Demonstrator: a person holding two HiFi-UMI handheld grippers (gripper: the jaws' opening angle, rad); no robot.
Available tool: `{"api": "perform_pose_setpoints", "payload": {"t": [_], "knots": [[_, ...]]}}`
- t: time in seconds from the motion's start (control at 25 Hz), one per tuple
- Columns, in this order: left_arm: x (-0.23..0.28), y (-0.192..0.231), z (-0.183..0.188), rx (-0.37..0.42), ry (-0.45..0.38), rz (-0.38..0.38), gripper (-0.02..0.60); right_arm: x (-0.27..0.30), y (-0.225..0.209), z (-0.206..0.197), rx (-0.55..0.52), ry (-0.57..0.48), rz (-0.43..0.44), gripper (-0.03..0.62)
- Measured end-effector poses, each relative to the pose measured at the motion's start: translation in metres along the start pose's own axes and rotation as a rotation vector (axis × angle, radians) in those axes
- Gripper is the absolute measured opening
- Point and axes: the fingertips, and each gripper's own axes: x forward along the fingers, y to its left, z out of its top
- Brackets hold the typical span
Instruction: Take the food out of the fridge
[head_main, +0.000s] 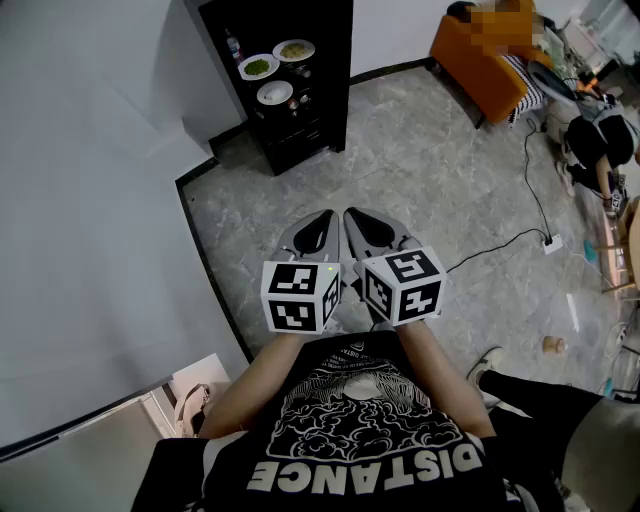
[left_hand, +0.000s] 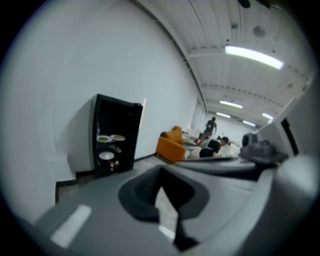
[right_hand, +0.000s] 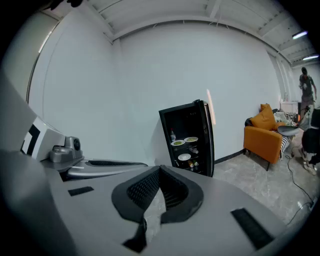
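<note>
Step in hand: approach, with nothing grasped yet.

- The left gripper (head_main: 329, 214) and right gripper (head_main: 349, 213) are held side by side at chest height. Each is clenched and empty.
- The tall black fridge (head_main: 325, 120) stands against the white wall, well apart from both grippers, its door open.
- Three round white plates of food (head_main: 258, 67) sit on its shelves.

Next move, as judged: cross the grey tiled floor (head_main: 430, 170), release one gripper's jaws, and align them with a plate rim.

Head view steeply downward; both gripper views level, toward the same distant fridge (head_main: 325, 70).
</note>
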Motion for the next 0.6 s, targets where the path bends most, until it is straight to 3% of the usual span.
{"api": "perform_pose_setpoints", "payload": {"t": [0.6], "knots": [[-0.010,0.010,0.001,0.002,0.004,-0.001,0.000,0.005,0.015,-0.004,0.000,0.025,0.014,0.002]]}}
